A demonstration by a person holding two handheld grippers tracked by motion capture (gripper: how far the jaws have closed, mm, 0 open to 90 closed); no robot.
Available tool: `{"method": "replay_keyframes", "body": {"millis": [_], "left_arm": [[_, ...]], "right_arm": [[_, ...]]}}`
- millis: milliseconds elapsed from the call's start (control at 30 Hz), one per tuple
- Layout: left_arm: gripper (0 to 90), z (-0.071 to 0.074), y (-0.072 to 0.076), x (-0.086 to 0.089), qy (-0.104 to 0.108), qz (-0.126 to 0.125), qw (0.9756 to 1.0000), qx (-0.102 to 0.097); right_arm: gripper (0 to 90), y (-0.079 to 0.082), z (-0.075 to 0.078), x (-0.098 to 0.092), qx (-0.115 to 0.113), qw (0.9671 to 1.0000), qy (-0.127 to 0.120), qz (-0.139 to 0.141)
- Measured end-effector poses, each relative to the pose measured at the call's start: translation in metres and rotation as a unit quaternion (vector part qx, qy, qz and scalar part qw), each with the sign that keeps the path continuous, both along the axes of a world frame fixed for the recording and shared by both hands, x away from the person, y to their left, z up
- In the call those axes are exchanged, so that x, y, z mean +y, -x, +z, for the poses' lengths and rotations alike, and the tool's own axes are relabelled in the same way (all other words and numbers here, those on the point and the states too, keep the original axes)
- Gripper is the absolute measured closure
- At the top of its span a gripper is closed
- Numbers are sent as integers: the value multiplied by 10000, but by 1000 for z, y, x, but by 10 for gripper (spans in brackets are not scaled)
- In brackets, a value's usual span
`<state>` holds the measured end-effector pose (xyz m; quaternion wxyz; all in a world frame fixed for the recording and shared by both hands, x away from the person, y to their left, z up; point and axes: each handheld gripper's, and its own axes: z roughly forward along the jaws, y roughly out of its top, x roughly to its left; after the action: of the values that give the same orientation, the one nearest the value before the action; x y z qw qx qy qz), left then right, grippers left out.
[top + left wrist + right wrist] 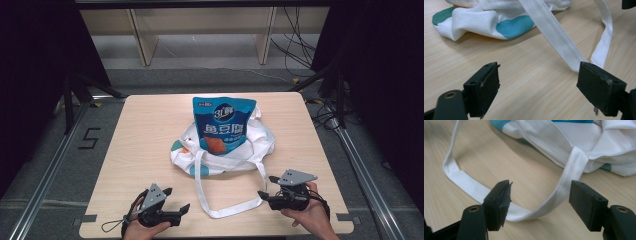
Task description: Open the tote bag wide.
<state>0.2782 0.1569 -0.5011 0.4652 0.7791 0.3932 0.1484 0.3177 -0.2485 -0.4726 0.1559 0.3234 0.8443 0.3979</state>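
We are noting a white tote bag [225, 150] with teal patches lying slumped near the middle of the table [145, 130], and a blue snack pouch [222, 124] resting on top of it toward the far edge, apparently not inside; whether its lower end is tucked into the mouth we cannot tell. One long white handle strap [227, 200] is looping out from the bag toward the near edge. The left gripper [175, 200] is sitting near the near-left corner with its jaws spread wide and holding nothing; in the left gripper view the strap [559, 37] is running past its right jaw without being clamped. The right gripper [264, 187] is waiting by the near-right part of the table, likewise released and empty; in the right gripper view the strap [564, 190] is lying on the wood between and just beyond its jaws. We are judging this as the approach step, before any grasp. The next move is calling for each gripper to close on bag fabric or strap so the mouth can be opened and the pouch fed in.
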Motion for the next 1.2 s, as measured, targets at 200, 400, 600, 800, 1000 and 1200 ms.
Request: {"method": "replay_keyframes", "body": {"millis": [200, 400, 600, 800, 1000, 1200], "left_arm": [[153, -1, 8, -7, -19, -234, 9997, -6], [154, -2, 19, -16, -172, -485, 9987, 47], [154, -1, 22, -19, -403, -611, 9972, -130], [155, -1, 23, -21, -284, -462, 9985, -54], [155, -1, 21, -19, -412, -546, 9976, -134], [155, -1, 20, -19, -453, -534, 9975, -137]], "right_arm": [[297, 14, -2, -3, 57, 9999, -60, -66], [282, 27, -5, -4, 136, 9999, 24, 14], [280, 33, -10, -3, 218, 9996, 173, 109], [281, 33, -15, -3, 338, 9988, 296, 201], [281, 33, -15, -4, 299, 9991, 258, 169], [281, 33, -14, -5, 350, 9990, 257, 85]]}}
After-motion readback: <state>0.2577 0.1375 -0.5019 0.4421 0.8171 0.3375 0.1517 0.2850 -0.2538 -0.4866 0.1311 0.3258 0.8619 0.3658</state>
